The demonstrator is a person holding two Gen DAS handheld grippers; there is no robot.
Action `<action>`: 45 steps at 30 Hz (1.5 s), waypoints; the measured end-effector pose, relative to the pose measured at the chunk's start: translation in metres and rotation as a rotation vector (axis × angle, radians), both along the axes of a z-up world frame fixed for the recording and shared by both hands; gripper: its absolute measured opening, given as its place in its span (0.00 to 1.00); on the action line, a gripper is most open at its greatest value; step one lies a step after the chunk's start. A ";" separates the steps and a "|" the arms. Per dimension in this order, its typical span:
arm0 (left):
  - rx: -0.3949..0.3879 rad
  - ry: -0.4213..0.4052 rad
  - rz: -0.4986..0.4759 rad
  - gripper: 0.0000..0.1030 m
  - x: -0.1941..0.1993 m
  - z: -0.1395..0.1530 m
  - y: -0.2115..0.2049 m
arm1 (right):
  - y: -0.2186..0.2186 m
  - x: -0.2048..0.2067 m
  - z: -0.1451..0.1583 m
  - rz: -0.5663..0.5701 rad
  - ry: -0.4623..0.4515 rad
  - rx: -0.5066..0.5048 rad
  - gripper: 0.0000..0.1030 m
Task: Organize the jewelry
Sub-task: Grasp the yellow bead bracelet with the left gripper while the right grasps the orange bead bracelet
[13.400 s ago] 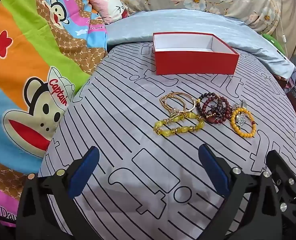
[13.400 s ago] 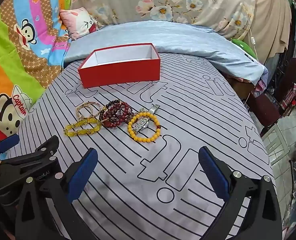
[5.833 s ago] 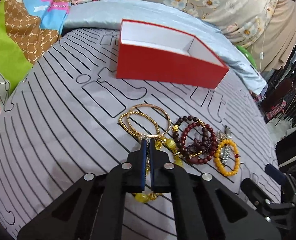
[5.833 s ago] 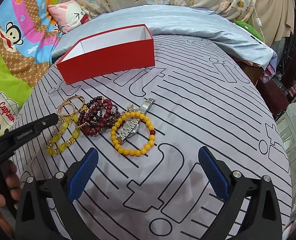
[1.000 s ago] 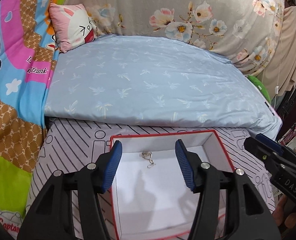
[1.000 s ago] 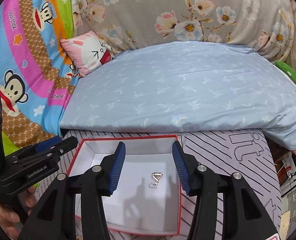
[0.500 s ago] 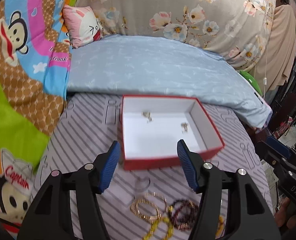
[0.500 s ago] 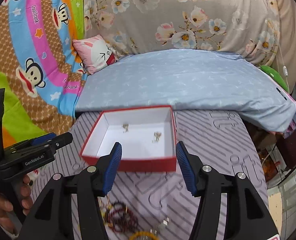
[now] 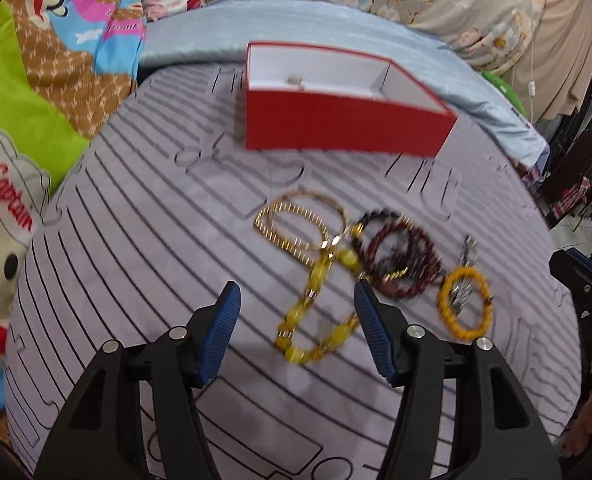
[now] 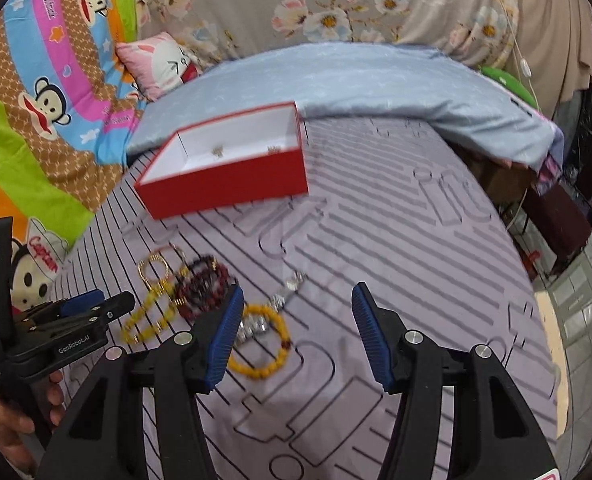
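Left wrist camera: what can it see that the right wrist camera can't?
Only the left wrist view looks straight down on the yellow-green bracelet, which sits between the open left gripper's fingers. Only the right wrist view shows a hand holding that gripper, and a second tiny piece in the box. Both show the red box, the gold bangles, the dark red bracelets and the orange bracelet.

Each tool (image 9: pixel 296 302) is black plastic with 2 ribbed blue pads (image 10: pixel 225 338), silver screws and white "GenRobot.AI" lettering.
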State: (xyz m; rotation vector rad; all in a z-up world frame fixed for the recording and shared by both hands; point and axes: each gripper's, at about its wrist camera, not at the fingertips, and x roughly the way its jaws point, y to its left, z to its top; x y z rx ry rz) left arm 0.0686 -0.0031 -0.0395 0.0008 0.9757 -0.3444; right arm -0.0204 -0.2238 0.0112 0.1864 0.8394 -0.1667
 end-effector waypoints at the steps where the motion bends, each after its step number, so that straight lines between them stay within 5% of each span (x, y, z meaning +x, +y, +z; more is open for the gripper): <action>1: 0.003 0.006 0.001 0.55 -0.001 -0.005 0.001 | 0.000 0.000 -0.008 -0.003 0.014 -0.001 0.54; 12: 0.021 -0.037 0.018 0.54 -0.004 -0.018 0.000 | 0.008 0.014 -0.050 0.003 0.086 0.005 0.52; 18: 0.043 -0.077 0.006 0.44 -0.008 -0.020 -0.004 | 0.010 0.021 -0.059 0.010 0.102 0.001 0.45; 21: 0.033 -0.091 -0.024 0.32 -0.010 -0.020 -0.006 | 0.015 0.022 -0.060 0.020 0.100 -0.035 0.42; 26: 0.004 -0.081 -0.059 0.08 -0.010 -0.020 -0.009 | 0.017 0.022 -0.061 0.036 0.102 -0.039 0.20; 28: -0.011 -0.070 -0.066 0.08 -0.011 -0.020 -0.009 | 0.016 0.021 -0.061 0.041 0.104 -0.028 0.08; 36: -0.062 -0.038 -0.085 0.08 -0.019 -0.009 -0.006 | 0.016 0.011 -0.050 0.055 0.082 0.055 0.06; 45: -0.103 -0.079 -0.111 0.08 -0.036 0.035 0.002 | 0.029 -0.007 -0.001 0.097 -0.022 0.038 0.06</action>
